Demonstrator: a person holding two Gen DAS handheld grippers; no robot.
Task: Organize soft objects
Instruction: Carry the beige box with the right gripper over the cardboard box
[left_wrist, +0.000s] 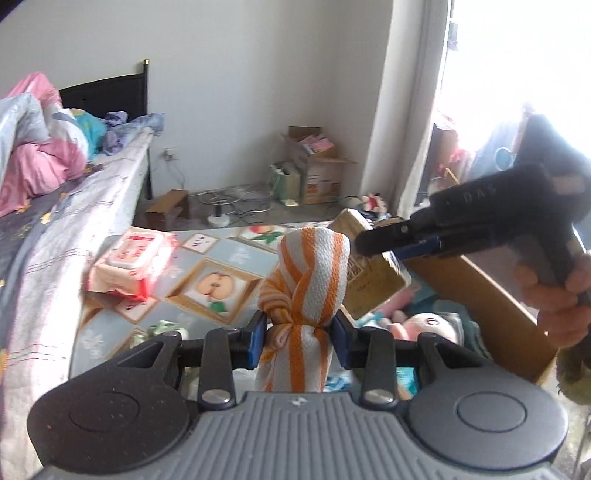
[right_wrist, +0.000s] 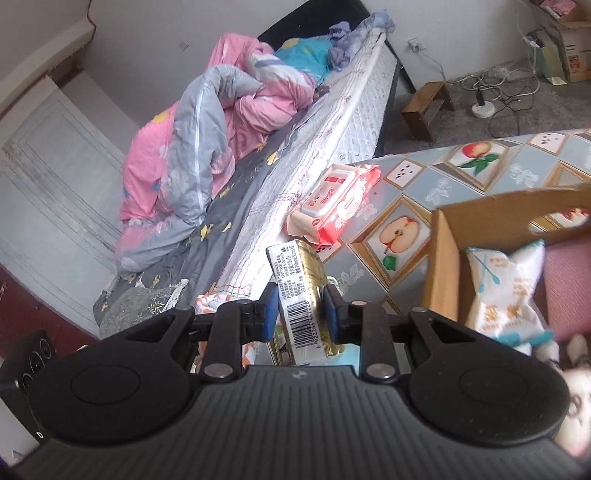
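Observation:
My left gripper (left_wrist: 301, 332) is shut on an orange-and-white striped towel bundle (left_wrist: 310, 273), pinched at its knotted waist and held upright above the table. In the left wrist view my right gripper (left_wrist: 384, 254) comes in from the right, held by a hand (left_wrist: 554, 299), over the cardboard box (left_wrist: 480, 291). It is shut on a gold tissue pack (left_wrist: 373, 277). The right wrist view shows the same gold pack (right_wrist: 301, 295), barcode side facing me, pressed between the blue pads of the right gripper (right_wrist: 301, 314). A white snack-like soft bag (right_wrist: 506, 288) lies in the cardboard box (right_wrist: 443, 254).
A red-and-white wet wipes pack (right_wrist: 332, 203) (left_wrist: 133, 262) lies on the table's fruit-pattern cloth (right_wrist: 461, 173) near the bed. Pink plush toys (left_wrist: 424, 325) fill the box. The bed (right_wrist: 221, 147) with crumpled quilts runs along the left. Boxes and cables sit on the floor in the corner (left_wrist: 314, 166).

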